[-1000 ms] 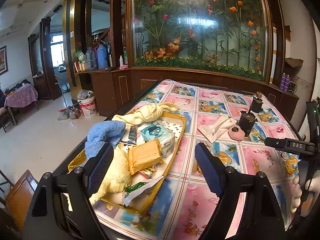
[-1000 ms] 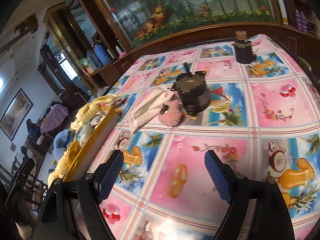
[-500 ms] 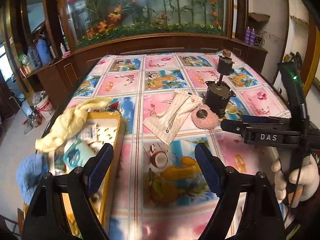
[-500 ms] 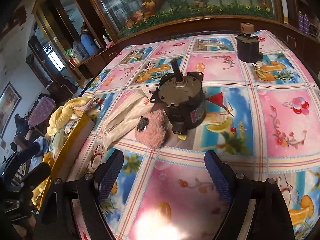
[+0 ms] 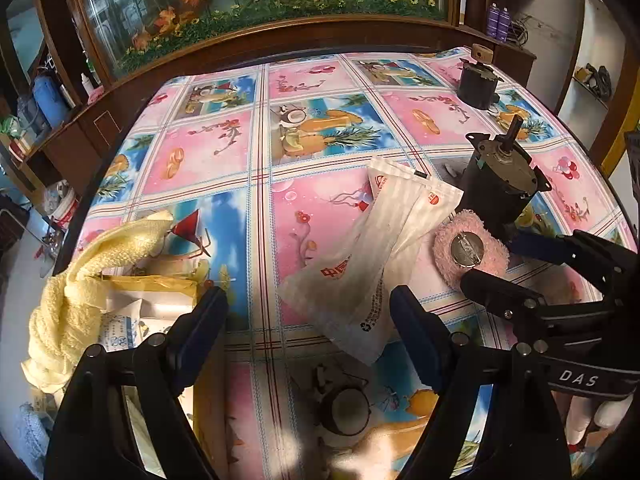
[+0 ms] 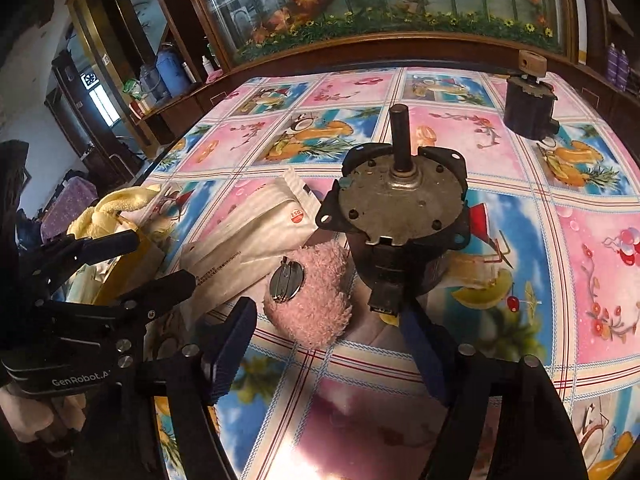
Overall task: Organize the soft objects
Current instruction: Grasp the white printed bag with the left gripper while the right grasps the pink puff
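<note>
A pink fluffy pad (image 6: 316,312) with a round metal pin on top lies against a black motor (image 6: 400,216). My right gripper (image 6: 326,320) is open, and the pad sits between its fingertips, nearer the left one. A white plastic packet (image 5: 372,256) lies flat just left of the pad (image 5: 472,248). My left gripper (image 5: 308,308) is open just short of the packet's near end, holding nothing. The right gripper (image 5: 508,268) enters the left wrist view from the right. A yellow towel (image 5: 80,272) hangs over the yellow tray (image 5: 160,284) at the left.
A second black motor (image 5: 478,80) with a wooden cap stands at the far right of the patterned tablecloth (image 5: 320,92). A wooden cabinet with glass doors runs behind the table. The left gripper (image 6: 148,264) shows at the left of the right wrist view.
My left gripper has swung right from over the tray to the white packet. My right gripper has moved forward until the pink pad sits between its fingers. Both stay open.
</note>
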